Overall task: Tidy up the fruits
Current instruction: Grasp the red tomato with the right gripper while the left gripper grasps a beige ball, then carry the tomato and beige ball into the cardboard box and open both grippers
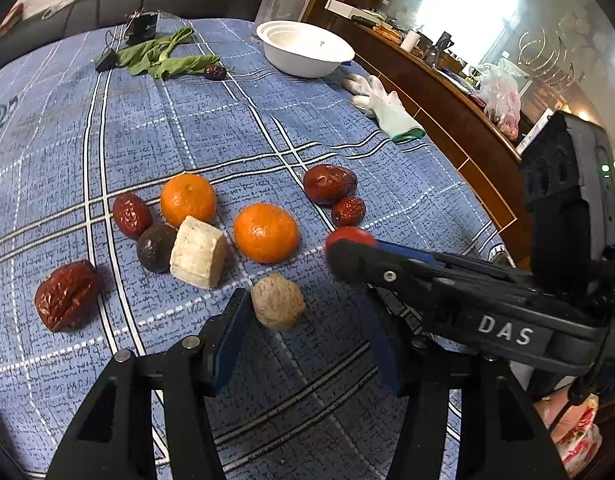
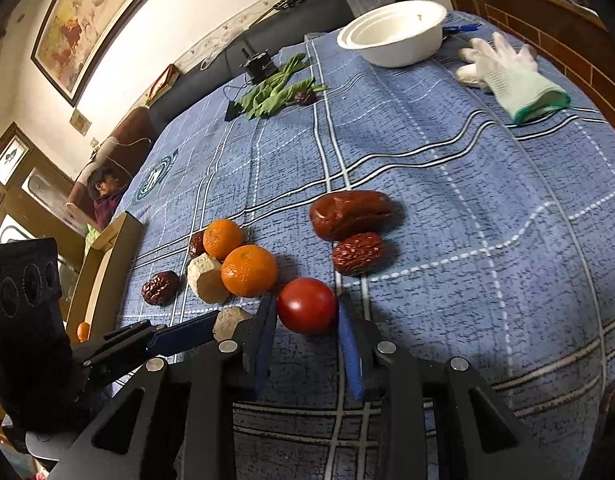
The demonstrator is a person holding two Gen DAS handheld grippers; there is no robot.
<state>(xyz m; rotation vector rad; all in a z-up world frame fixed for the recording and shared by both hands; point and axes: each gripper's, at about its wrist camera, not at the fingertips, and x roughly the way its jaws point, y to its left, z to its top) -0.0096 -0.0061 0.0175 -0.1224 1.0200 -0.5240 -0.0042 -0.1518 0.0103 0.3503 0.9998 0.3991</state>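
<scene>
Near edge of the table: fruit lies scattered on the blue checked cloth.
Right gripper: jaws part-open around the tomato, a blue pad close on each side; contact cannot be told.
Left gripper: spread wide, nothing held; the walnut sits between its fingertips, nearer the left pad.
Writing: "DAS" in white on the right gripper's black body, seen from the left wrist.
Oranges: two, one just beside the tomato, the other further left.
White block: between the oranges, touching a dark round fruit.
Dates: two together beyond the tomato, others left of the oranges, one by the greens.
Far edge: white bowl, with a glove near it at the right edge.
</scene>
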